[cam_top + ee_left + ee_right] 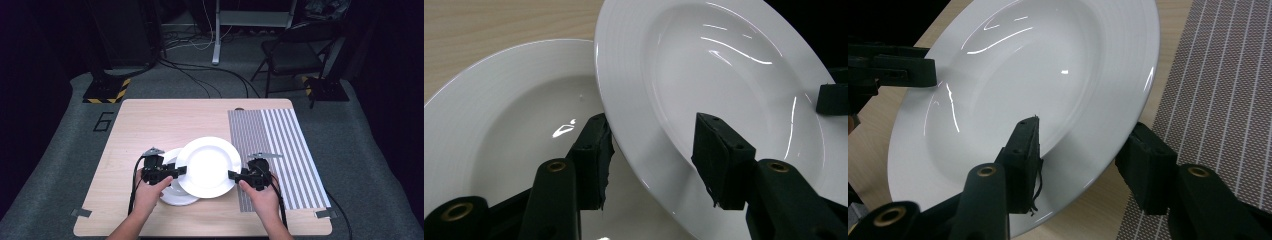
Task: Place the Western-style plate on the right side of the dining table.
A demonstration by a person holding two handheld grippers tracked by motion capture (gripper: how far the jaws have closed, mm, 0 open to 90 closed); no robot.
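A white plate (209,165) hangs tilted between my two grippers, partly over a second white plate (175,196) lying on the wooden table (150,120). My left gripper (182,171) is shut on the upper plate's left rim; in the left gripper view (653,122) one jaw sits under the upper plate (724,65) and the other on its inner slope, with the lower plate (514,115) behind. My right gripper (232,175) is shut on the opposite rim; in the right gripper view (1085,127) its jaws straddle the plate (1038,65) edge.
A grey striped placemat (285,145) covers the table's right part, just right of the held plate. Beyond the table's far edge are a folding chair (292,55), cables on the floor and a black stand with hazard tape (107,90).
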